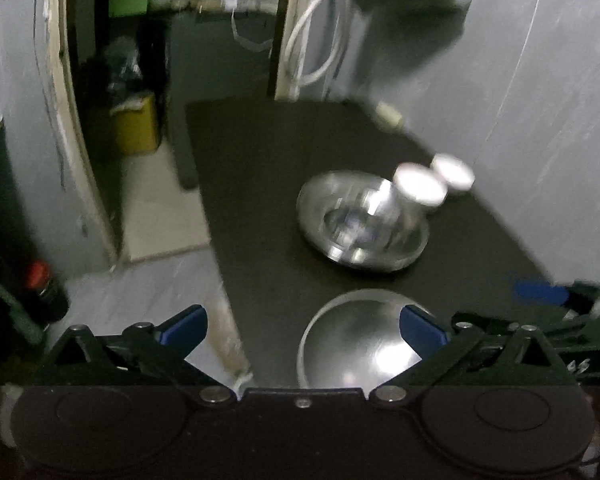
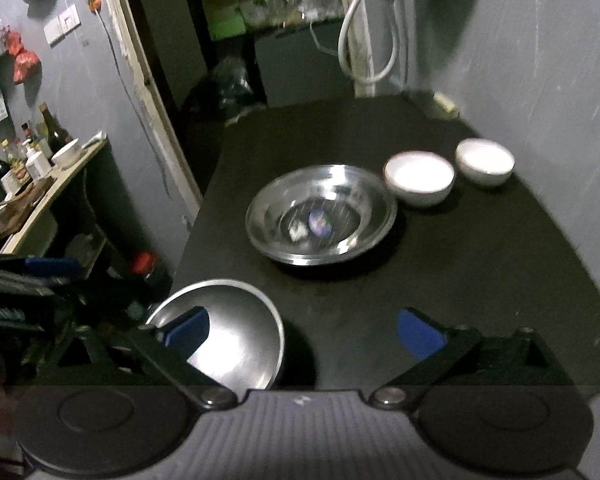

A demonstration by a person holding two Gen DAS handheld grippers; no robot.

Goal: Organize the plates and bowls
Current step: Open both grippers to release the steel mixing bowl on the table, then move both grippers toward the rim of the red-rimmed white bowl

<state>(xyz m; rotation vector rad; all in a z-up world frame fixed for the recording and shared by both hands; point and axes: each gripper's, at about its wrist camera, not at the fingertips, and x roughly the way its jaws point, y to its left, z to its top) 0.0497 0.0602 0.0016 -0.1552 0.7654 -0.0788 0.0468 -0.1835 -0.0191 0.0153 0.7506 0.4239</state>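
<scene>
A shallow steel dish lies at the near left corner of the black table. My left gripper hangs open above it, its right blue pad over the dish rim and nothing pressed between the pads. From the right wrist the same dish shows under the left finger of my right gripper, which is also open and holds nothing. Further back stands a large steel bowl with a sticker inside. Two white bowls sit side by side to its right, near the wall.
The table's left edge drops to the floor beside a doorway. A yellow bin stands past it. A shelf with bottles is at far left, a red-capped bottle below. White cables hang at the back wall.
</scene>
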